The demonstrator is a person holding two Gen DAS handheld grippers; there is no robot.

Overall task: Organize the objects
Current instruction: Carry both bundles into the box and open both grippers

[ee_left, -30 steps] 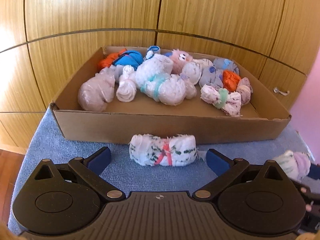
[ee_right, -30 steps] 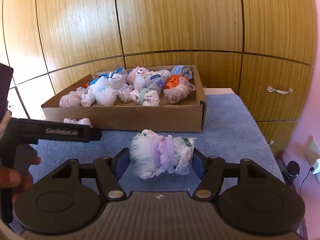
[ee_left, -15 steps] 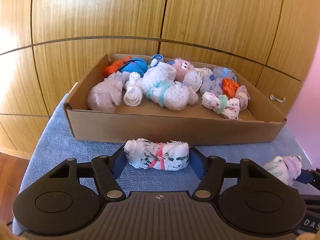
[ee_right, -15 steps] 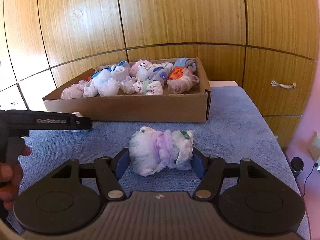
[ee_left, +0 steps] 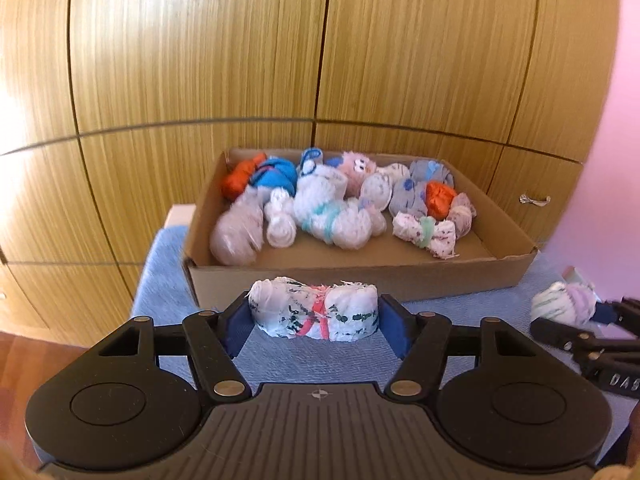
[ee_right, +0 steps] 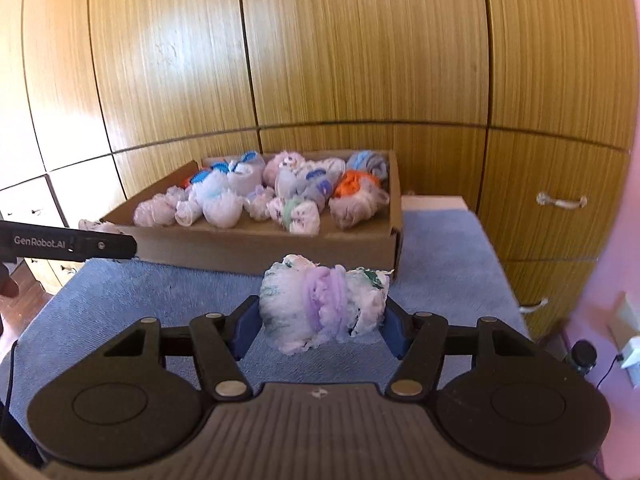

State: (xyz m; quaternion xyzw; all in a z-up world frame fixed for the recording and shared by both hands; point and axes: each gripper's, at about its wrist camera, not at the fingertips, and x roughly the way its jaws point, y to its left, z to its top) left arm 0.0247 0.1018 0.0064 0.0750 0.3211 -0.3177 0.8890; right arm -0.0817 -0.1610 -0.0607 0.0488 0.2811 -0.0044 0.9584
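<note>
My left gripper (ee_left: pixel 314 320) is shut on a white cloth bundle (ee_left: pixel 314 314) with green marks and a red band, held above the blue mat in front of the cardboard box (ee_left: pixel 360 278). My right gripper (ee_right: pixel 322 316) is shut on a white bundle (ee_right: pixel 324 304) with a purple band, also lifted before the box (ee_right: pixel 256 246). The box holds several tied cloth bundles. The right gripper and its bundle (ee_left: pixel 566 308) show at the right of the left wrist view. The left gripper's finger (ee_right: pixel 72 244) shows at the left of the right wrist view.
The box stands on a blue mat (ee_right: pixel 440 248) over a table set against wooden cabinet doors (ee_right: pixel 360 60). A drawer handle (ee_right: pixel 560 201) is at the right. A pink wall with a socket (ee_right: pixel 634 354) lies far right. Wooden floor (ee_left: pixel 24 344) shows at the left.
My left gripper closed on the red-banded bundle and lifted it off the mat. My right gripper has risen with its purple-banded bundle. Both views now look down on the box from higher up.
</note>
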